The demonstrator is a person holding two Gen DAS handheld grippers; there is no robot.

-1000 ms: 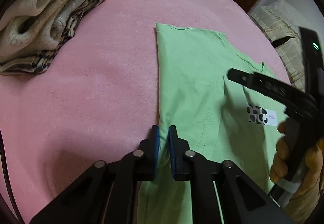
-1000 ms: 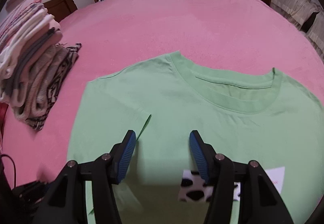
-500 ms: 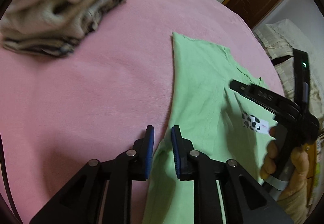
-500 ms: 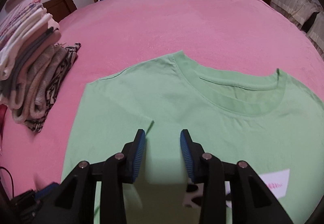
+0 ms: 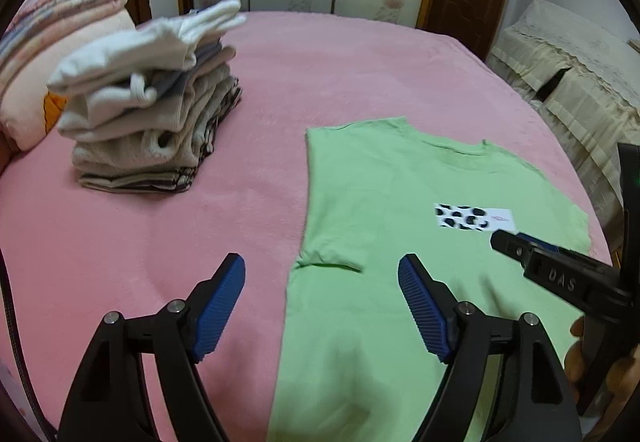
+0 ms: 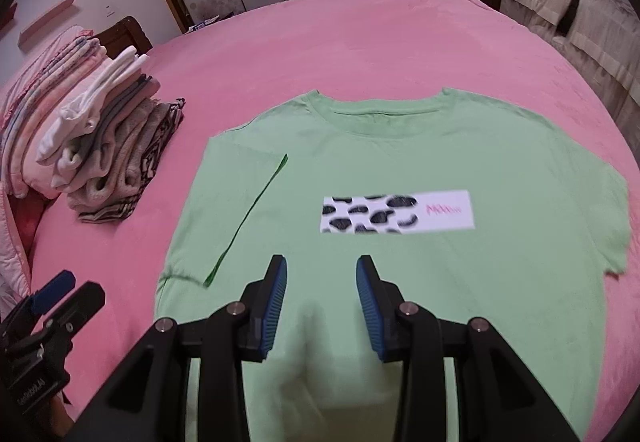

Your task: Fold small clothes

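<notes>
A light green T-shirt (image 6: pixel 400 162) with a white cow-spot patch (image 6: pixel 396 210) lies flat, front up, on the pink bedspread (image 6: pixel 360 42). Its left sleeve is folded in over the body, its right sleeve lies spread out. It also shows in the left wrist view (image 5: pixel 380 202). My left gripper (image 5: pixel 320 290) is open and empty, raised over the shirt's left edge. My right gripper (image 6: pixel 322 286) is open and empty above the shirt's lower middle. The right gripper also shows at the right of the left wrist view (image 5: pixel 560 274).
A stack of folded clothes (image 5: pixel 152 98) sits on the bed left of the shirt, also in the right wrist view (image 6: pixel 104 154). Folded bedding (image 6: pixel 24 114) lies at the far left. A covered sofa (image 5: pixel 580 74) stands beyond the bed's right edge.
My left gripper let go of the shirt's left edge, opened wide and lifted back. My right gripper drew back toward the shirt's hem; its jaws narrowed, then widened again.
</notes>
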